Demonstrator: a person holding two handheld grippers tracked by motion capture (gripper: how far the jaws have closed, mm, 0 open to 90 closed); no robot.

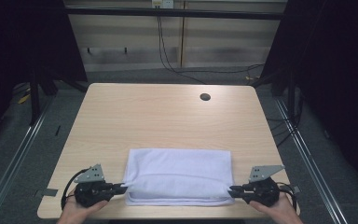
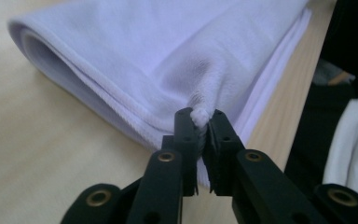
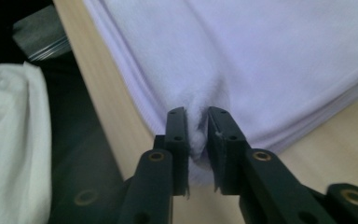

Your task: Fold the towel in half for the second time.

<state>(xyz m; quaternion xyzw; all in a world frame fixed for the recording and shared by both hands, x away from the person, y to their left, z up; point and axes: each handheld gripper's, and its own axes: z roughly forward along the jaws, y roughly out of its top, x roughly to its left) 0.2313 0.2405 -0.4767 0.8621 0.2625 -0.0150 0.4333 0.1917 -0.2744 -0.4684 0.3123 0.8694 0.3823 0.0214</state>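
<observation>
At table's near edge, left gripper [image 1: 121,188] and right gripper [image 1: 233,190] each pinch a corner of the folded white towel [image 1: 179,173]; its lower layers are hidden.

Light wooden table [image 1: 168,116] with rounded corners and a round cable hole [image 1: 205,97] near the far edge, standing on grey carpeted floor [image 1: 9,154]. Pale panelled wall [image 1: 223,46] behind, crossed by a dark bar, with black cables [image 1: 168,56] hanging down. Black curtains [image 1: 335,70] at both sides, metal rails [image 1: 307,154] along the floor.
</observation>
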